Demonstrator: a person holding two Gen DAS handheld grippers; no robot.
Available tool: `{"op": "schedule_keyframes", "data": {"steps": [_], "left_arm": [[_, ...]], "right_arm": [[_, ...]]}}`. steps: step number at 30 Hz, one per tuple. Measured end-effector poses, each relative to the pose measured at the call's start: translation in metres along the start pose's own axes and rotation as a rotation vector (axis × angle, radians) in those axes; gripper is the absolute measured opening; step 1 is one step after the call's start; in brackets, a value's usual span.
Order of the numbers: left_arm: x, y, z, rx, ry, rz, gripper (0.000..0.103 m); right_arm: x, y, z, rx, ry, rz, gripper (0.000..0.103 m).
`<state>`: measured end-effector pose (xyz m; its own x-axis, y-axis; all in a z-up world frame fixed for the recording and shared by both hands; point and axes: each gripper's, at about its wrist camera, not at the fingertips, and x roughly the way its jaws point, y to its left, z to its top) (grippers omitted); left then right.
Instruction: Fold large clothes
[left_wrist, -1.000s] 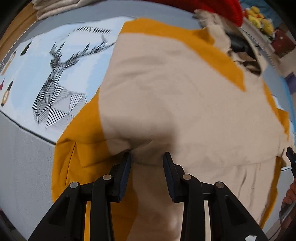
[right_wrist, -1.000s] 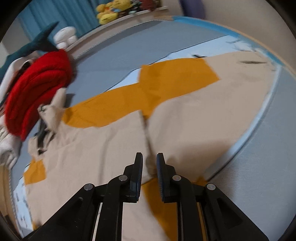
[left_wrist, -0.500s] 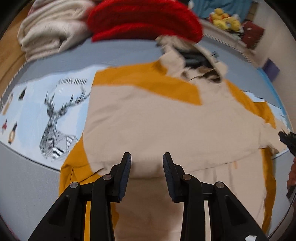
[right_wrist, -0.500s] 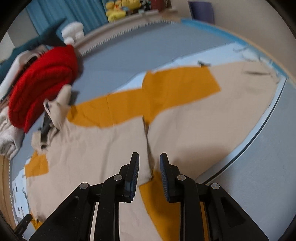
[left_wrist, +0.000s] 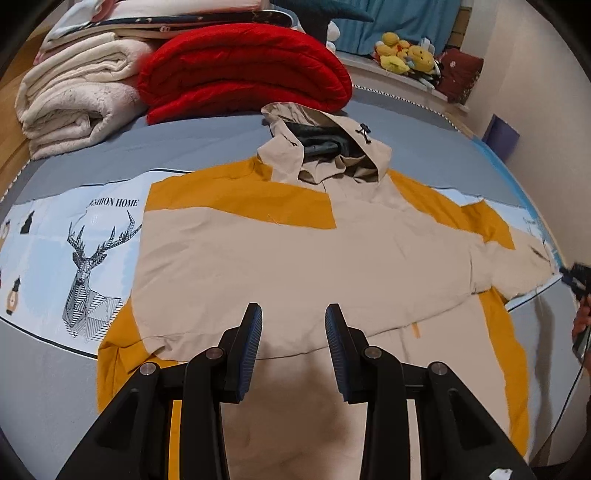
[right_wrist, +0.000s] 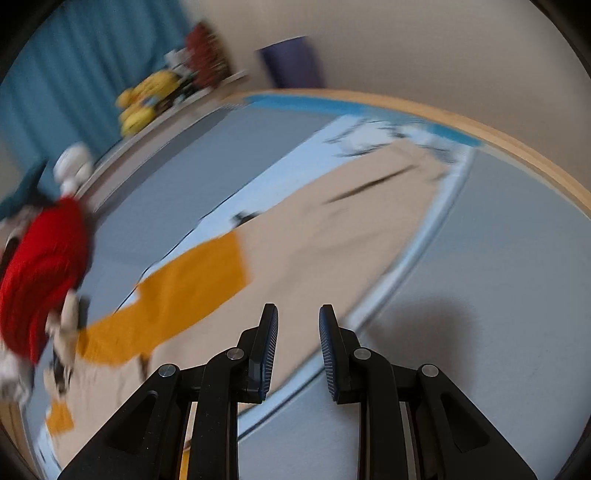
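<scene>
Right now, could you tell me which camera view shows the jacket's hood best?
The left wrist view: the hood lies sharp and whole at the top of the beige and mustard jacket, in front of the red blanket. The right wrist view is motion-blurred and shows it only as a smear at the left edge.

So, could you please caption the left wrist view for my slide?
Open left gripper hovering over a beige-and-mustard hooded jacket spread on the bed, one sleeve folded across.

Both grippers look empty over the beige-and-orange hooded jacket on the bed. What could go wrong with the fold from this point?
1. The left sleeve lies loosely folded across the jacket; dragging the body may undo it.
2. The right sleeve reaches the bed's edge, so a pinch there may also catch the printed sheet.
3. The hood stands bunched against the red blanket and may fold lumpy.
</scene>
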<state>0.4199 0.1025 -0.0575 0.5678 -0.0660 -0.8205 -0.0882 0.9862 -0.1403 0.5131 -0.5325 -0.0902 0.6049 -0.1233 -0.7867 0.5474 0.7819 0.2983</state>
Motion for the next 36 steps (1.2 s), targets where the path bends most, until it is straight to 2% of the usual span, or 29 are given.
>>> {"op": "schedule_keyframes", "data": {"steps": [4,6,11,19,24,30,31,32,33,36], "left_arm": [[0.001,0.001,0.001,-0.006,0.005,-0.002,0.032],[0.002,0.003,0.001,-0.013,0.004,0.001,0.032],[0.008,0.009,0.0,-0.04,0.014,0.008,0.032],[0.011,0.011,-0.001,-0.022,0.005,0.015,0.032],[0.016,0.013,0.001,-0.032,0.007,0.025,0.032],[0.017,0.015,0.001,-0.033,0.005,0.029,0.032],[0.017,0.015,0.001,-0.037,0.006,0.027,0.032],[0.016,0.016,0.001,-0.042,0.008,0.025,0.032],[0.016,0.016,0.002,-0.046,0.01,0.019,0.032],[0.011,0.017,0.004,-0.046,0.004,0.006,0.032]], "right_arm": [[0.022,-0.048,0.026,0.06,-0.012,-0.027,0.025],[0.042,-0.064,0.038,0.057,0.011,-0.043,0.025],[0.084,-0.097,0.064,0.092,0.076,0.0,0.025],[0.135,-0.127,0.074,0.203,0.141,-0.006,0.033],[0.148,-0.132,0.087,0.216,0.116,0.015,0.033],[0.157,-0.125,0.099,0.199,0.1,-0.019,0.033],[0.157,-0.122,0.101,0.189,0.096,-0.033,0.031],[0.154,-0.12,0.101,0.182,0.09,-0.043,0.017],[0.151,-0.116,0.104,0.169,0.076,-0.054,0.01],[0.128,-0.098,0.111,0.135,0.001,-0.059,0.005]]}}
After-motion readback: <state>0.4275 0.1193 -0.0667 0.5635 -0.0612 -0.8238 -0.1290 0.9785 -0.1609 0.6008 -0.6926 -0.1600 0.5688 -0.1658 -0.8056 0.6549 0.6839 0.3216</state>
